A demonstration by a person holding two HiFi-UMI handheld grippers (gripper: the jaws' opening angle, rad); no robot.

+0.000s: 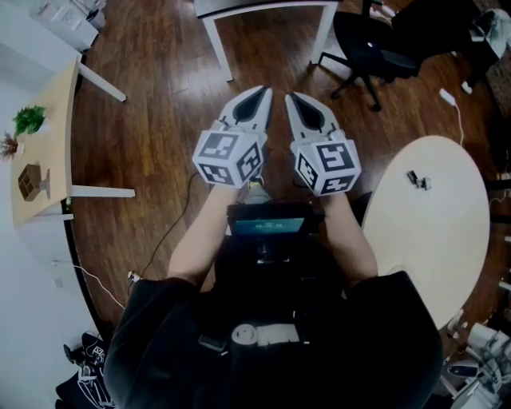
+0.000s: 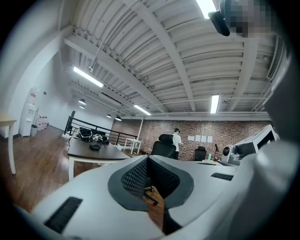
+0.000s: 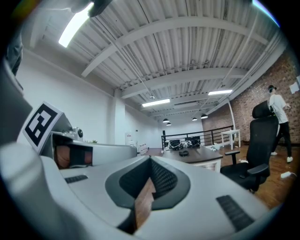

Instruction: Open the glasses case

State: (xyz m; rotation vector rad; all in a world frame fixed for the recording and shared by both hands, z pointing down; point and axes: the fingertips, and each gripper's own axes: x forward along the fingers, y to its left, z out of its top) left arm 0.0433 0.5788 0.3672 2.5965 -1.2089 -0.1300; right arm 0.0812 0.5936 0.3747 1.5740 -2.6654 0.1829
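- Dark wooden floor (image 1: 160, 120): fills most of the head view and carries all the furniture.
- Round pale table (image 1: 435, 240): stands at the right of the head view, just beside the person's right arm.
- Person's dark-clad torso (image 1: 271, 343): fills the lower centre, with both bare forearms reaching forward side by side.
- Light wood desk (image 1: 48, 144): stands at the left edge on white legs.
- Black office chair (image 1: 371, 44): stands at the upper right, near a white-legged desk (image 1: 263, 8).
- Left gripper (image 1: 263, 89): is held level above the floor. Its own view shows the two jaws pressed together with nothing between them.
- Right gripper (image 1: 290, 96): is just beside the left one, the tips near each other but apart. Its jaws also meet tip to tip and are empty.
- Marker cubes: one sits at the rear of each gripper, left (image 1: 229, 157) and right (image 1: 327, 165).
- Green plant (image 1: 29, 120): stands on the light wood desk.
- Small dark object (image 1: 417, 179): lies on the round table, too small to identify.
- Glasses case: cannot be made out in any view, and neither gripper holds it.
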